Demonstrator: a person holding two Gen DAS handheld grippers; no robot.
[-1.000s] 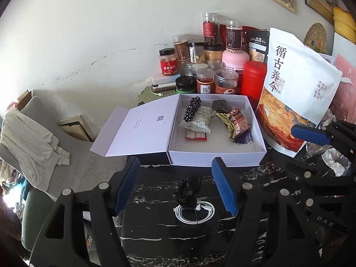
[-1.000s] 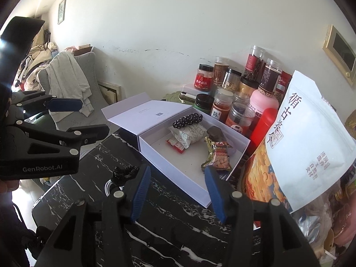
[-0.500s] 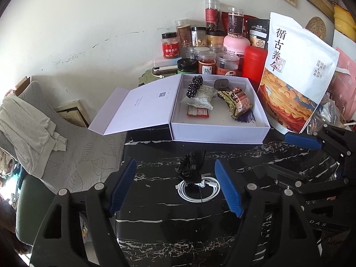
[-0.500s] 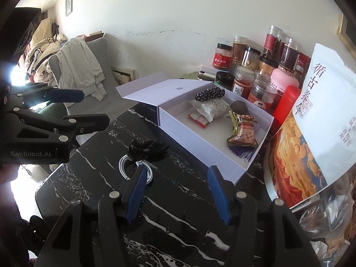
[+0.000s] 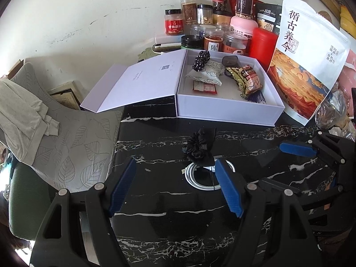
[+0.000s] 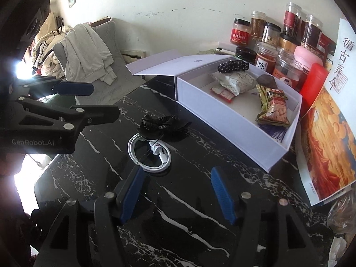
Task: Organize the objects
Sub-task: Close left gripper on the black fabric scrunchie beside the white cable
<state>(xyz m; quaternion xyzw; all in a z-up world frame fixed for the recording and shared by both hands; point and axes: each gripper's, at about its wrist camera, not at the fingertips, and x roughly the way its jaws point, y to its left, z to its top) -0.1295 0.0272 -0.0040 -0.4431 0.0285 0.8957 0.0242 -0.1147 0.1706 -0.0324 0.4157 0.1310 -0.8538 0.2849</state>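
Observation:
On the black marble table (image 5: pixel 155 200) a black scrunchie (image 5: pixel 199 146) (image 6: pixel 162 125) lies partly over a coiled white cable (image 5: pixel 189 174) (image 6: pixel 133 153). Behind them stands an open white box (image 5: pixel 222 111) (image 6: pixel 222 129) with its lid (image 5: pixel 144 84) folded out to the left. It holds a dotted scrunchie (image 5: pixel 201 60), a white pouch (image 5: pixel 207 73), a red sachet (image 5: pixel 204 87), a peanut packet (image 5: pixel 249 81) and a dark case (image 5: pixel 230 61). My left gripper (image 5: pixel 175 160) hangs open just short of the cable. My right gripper (image 6: pixel 177 170) is opening, with nothing between its fingers.
Spice jars (image 5: pixel 213 42) and a red canister (image 5: pixel 262 42) crowd the wall behind the box. A large printed white bag (image 5: pixel 307 53) leans at the right. A grey chair (image 5: pixel 73 138) with a garment over it stands past the table's left edge.
Both grippers have come down toward the table, so the cable and scrunchie now sit closer to the fingertips. The right jaws stand wider than before.

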